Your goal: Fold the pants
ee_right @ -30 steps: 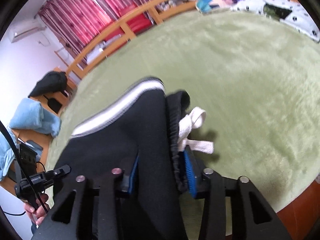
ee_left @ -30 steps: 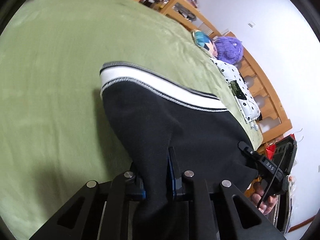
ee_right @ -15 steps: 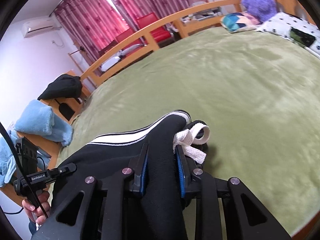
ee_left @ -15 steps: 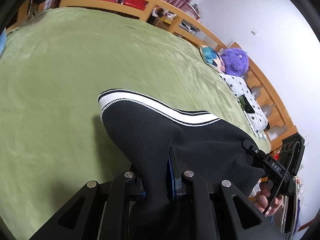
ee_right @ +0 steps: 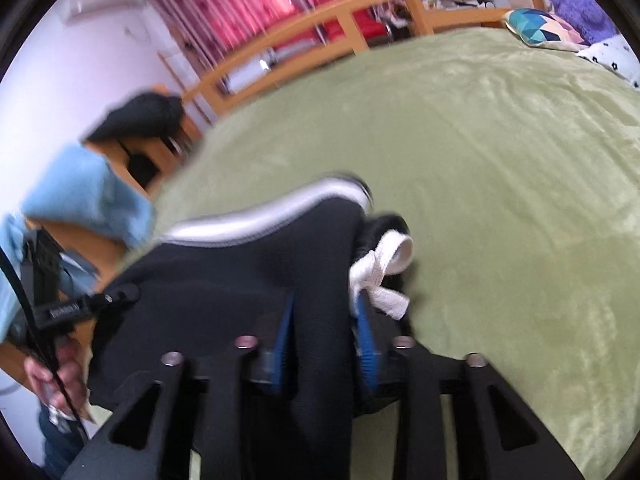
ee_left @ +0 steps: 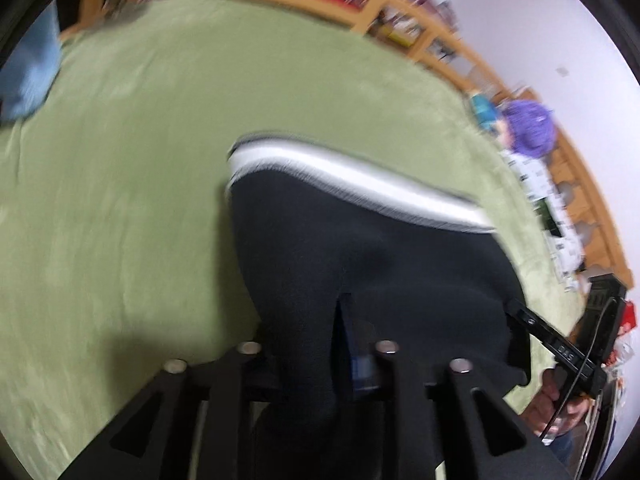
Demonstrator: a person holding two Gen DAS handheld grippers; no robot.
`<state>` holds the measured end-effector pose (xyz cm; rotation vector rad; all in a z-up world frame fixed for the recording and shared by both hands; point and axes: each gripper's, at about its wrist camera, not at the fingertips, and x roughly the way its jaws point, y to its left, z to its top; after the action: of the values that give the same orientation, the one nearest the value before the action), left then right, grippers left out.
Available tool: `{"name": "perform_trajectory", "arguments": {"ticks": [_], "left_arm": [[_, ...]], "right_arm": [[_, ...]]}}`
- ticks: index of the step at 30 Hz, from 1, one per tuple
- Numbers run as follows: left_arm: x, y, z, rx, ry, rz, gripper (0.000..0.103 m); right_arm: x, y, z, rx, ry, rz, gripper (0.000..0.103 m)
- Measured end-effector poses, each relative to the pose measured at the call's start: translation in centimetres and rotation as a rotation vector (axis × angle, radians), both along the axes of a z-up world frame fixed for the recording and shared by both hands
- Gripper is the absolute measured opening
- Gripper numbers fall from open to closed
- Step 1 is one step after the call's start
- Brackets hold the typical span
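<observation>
Black pants (ee_left: pixel 360 248) with a white side stripe (ee_left: pixel 340 176) lie bunched on the green blanket (ee_left: pixel 120 200). My left gripper (ee_left: pixel 300 316) has a fold of the black cloth between its fingers. Its jaws are opening and the right pad's inner face shows clear of the cloth. My right gripper (ee_right: pixel 325 304) straddles the waist end of the pants (ee_right: pixel 240 272), next to the white drawstring bow (ee_right: pixel 384 264). Its jaws are opening too, with cloth still filling the gap. Each view shows the other gripper in a hand at the bed's near edge.
The green blanket (ee_right: pixel 500 160) stretches wide beyond the pants. A wooden rail (ee_right: pixel 360 4) rings the bed. Pillows (ee_right: pixel 544 28) and a purple plush toy (ee_left: pixel 528 128) lie at the head end. A blue towel (ee_right: pixel 88 200) and a dark garment (ee_right: pixel 140 116) sit beside the bed.
Both grippers have swept sideways across the bed, carrying the pants with them. Both pairs of jaws now stand wider than half a second ago. The views are blurred by motion.
</observation>
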<state>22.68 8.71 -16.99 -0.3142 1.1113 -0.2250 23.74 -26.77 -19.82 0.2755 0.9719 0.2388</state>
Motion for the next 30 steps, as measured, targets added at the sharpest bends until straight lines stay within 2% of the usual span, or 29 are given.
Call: {"name": "perform_trajectory", "arguments": {"ticks": [2, 3, 5, 8, 10, 11, 13, 14, 16, 18, 19, 21, 23, 24, 27, 30], "left_arm": [[-0.9, 0.1, -1.6, 0.033, 0.042, 0.018, 0.044], [-1.7, 0.4, -2.0, 0.053, 0.046, 0.028, 0.048], [-3.2, 1.0, -1.7, 0.07, 0.025, 0.039, 0.053], [-5.5, 1.7, -0.2, 0.092, -0.021, 0.077, 0.053], [-6.6, 1.1, 1.2, 0.082, -0.084, 0.068, 0.053], [-7.1, 0.4, 2.1, 0.076, -0.123, 0.045, 0.053], [-8.1, -1.3, 3.2, 0.055, -0.199, 0.011, 0.053], [-8.4, -1.9, 3.3, 0.051, -0.22, 0.001, 0.053], [-9.0, -3.1, 2.7, 0.076, -0.23, -0.02, 0.053], [-9.7, -4.1, 0.6, 0.129, -0.191, -0.043, 0.053], [-10.3, -4.3, -0.9, 0.159, -0.17, -0.059, 0.053], [-11.8, -4.2, -2.8, 0.212, -0.182, -0.087, 0.053], [-13.3, -4.5, -3.5, 0.257, -0.235, -0.122, 0.053], [-13.8, -4.7, -3.4, 0.28, -0.25, -0.137, 0.053], [-14.2, -4.8, -2.6, 0.3, -0.225, -0.168, 0.054], [-13.9, -3.7, -1.1, 0.239, -0.199, -0.153, 0.054]], "right_arm": [[-0.4, -0.3, -1.2, -0.033, 0.041, 0.021, 0.056], [-1.2, -0.7, -1.4, -0.037, 0.052, 0.025, 0.063], [-2.4, -1.3, -0.8, -0.054, 0.05, 0.023, 0.066], [-4.5, -1.8, 1.9, -0.132, -0.015, -0.004, 0.066], [-5.9, -1.5, 4.0, -0.134, -0.107, -0.015, 0.066], [-6.5, -1.0, 4.7, -0.11, -0.138, -0.002, 0.065], [-7.3, 0.7, 5.3, -0.051, -0.18, 0.049, 0.051], [-7.5, 1.7, 5.1, -0.039, -0.186, 0.075, 0.047], [-7.7, 4.2, 3.9, -0.041, -0.199, 0.145, 0.034], [-8.0, 6.2, 1.7, -0.071, -0.166, 0.22, 0.031], [-8.2, 7.2, -0.1, -0.108, -0.119, 0.262, 0.031], [-9.3, 7.9, -3.0, -0.177, -0.083, 0.286, 0.028], [-10.4, 7.4, -3.9, -0.165, -0.077, 0.298, 0.028], [-10.8, 7.1, -4.0, -0.16, -0.074, 0.301, 0.028], [-11.5, 6.0, -2.9, -0.152, -0.059, 0.297, 0.026], [-11.7, 4.5, -0.6, -0.141, -0.092, 0.276, 0.026]]}}
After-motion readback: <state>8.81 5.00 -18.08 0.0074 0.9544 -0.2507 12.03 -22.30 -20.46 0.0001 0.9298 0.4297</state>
